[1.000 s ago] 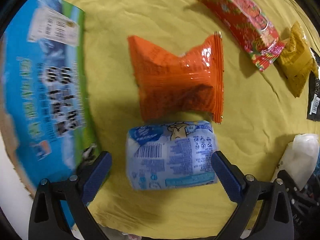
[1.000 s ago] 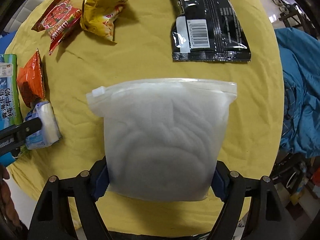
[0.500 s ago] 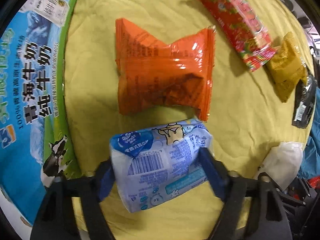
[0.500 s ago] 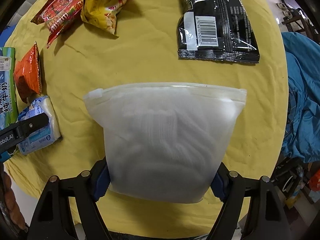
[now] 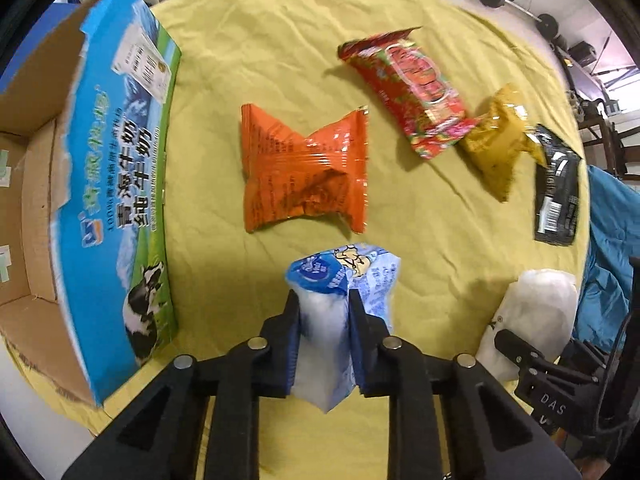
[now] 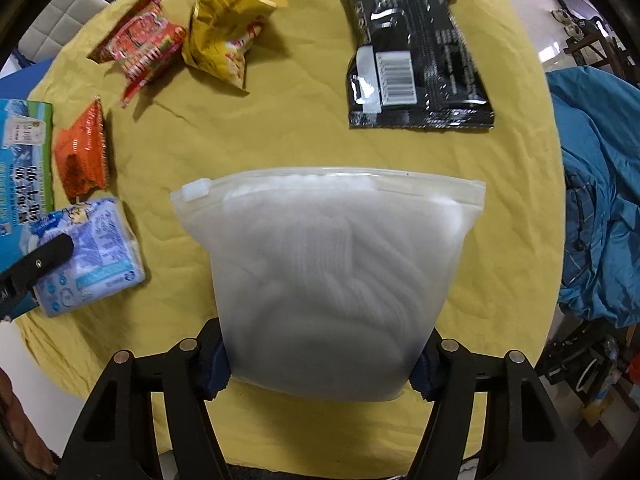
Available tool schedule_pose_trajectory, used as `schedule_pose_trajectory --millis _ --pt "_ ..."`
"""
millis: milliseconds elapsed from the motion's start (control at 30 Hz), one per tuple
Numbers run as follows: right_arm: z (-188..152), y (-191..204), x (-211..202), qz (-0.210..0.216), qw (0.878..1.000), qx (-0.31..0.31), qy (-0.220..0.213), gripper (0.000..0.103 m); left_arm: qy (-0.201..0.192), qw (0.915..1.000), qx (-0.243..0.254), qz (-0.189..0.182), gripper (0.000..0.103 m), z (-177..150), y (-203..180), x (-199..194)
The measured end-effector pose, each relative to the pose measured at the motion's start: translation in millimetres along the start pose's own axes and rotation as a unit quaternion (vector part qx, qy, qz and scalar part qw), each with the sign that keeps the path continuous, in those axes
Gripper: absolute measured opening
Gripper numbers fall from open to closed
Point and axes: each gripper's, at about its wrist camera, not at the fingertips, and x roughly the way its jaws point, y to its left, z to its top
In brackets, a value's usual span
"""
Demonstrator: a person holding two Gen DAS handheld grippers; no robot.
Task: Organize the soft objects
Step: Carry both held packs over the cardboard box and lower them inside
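The left gripper [image 5: 324,344], whose fingers had stood wide apart on either side of the blue-and-white tissue pack [image 5: 340,308] a second earlier, had now clamped hard on it, squeezing the soft pack into a narrow waist between the pads so that its printed end bulged out beyond the fingertips. The pack appeared to have come up off the yellow cloth [image 5: 280,40], which had dropped farther away below the fingers, so the pick looked complete and the carry could begin. Off to the left of the fingers lay the opened milk carton box [image 5: 116,200], the likely place for it, though that is only a judgement. Ahead of the fingertips lay the orange snack bag [image 5: 304,172], and farther ahead and to the right the red snack bag [image 5: 408,92], the yellow snack bag [image 5: 500,140] and the black packet [image 5: 556,196], all untouched on the cloth. The right gripper [image 6: 324,364] had the frosted zip bag [image 6: 328,272] between its fingers, its zip edge well beyond the tips; the jaws were closing, the pads touching the bag's lower corners, but the bag seemed to rest on the cloth, not yet lifted.
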Motion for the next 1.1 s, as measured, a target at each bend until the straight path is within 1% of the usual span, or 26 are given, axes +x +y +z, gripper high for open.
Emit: schedule_pose_trajectory --millis 100,133,233,267,300,400,433,500,567,600,667,867,967,1100 --pt "-1 -1 -8 0.008 1.0 -0.004 -0.01 0.071 -0.016 0.9999 0.001 0.0 0.018 -15 -15 -20" --pt "-2 0 -11 0.01 1.0 -0.006 -0.014 0.071 -0.018 0.9998 0.001 -0.007 0.017 -22 -18 -28" --pt "-4 1 -22 0.02 0.999 -0.011 -0.025 0.071 -0.031 0.9994 0.002 -0.012 0.017 -23 -29 -48" --pt "-5 1 -25 0.022 0.999 -0.014 -0.029 0.071 -0.035 0.9993 0.003 -0.012 0.017 -6 -32 -56" --pt "-4 2 -28 0.023 0.999 -0.017 -0.033 0.071 -0.043 0.999 0.005 -0.011 0.017 -7 -33 -65" --pt "-7 5 -43 0.028 0.998 -0.02 -0.044 0.071 -0.054 0.9984 0.004 -0.017 0.017 24 -16 -63" --pt "-9 7 -49 0.03 0.998 -0.023 -0.047 0.071 -0.061 0.998 0.004 -0.018 0.017 30 -23 -62" --pt "-12 3 -67 0.035 0.997 -0.03 -0.055 0.071 -0.072 0.9972 0.004 -0.02 0.017 34 -24 -73" --pt "-12 8 -82 0.041 0.996 -0.039 -0.063 0.071 -0.086 0.996 0.004 -0.021 0.017 39 -23 -86" --pt "-14 15 -97 0.043 0.996 -0.042 -0.067 0.071 -0.096 0.9952 0.004 -0.022 0.017 37 -21 -97" --pt "-20 22 -117 0.046 0.995 -0.05 -0.078 0.071 -0.108 0.994 0.006 -0.018 0.017 47 -24 -102" --pt "-24 55 -154 0.058 0.989 -0.069 -0.113 0.071 -0.145 0.9892 0.009 -0.017 0.017 49 -7 -138" --pt "-25 77 -169 0.064 0.987 -0.074 -0.125 0.071 -0.16 0.9869 0.015 -0.016 0.017 52 8 -154" --pt "-27 113 -184 0.065 0.985 -0.08 -0.14 0.071 -0.174 0.9843 0.017 -0.026 0.017 60 38 -172"
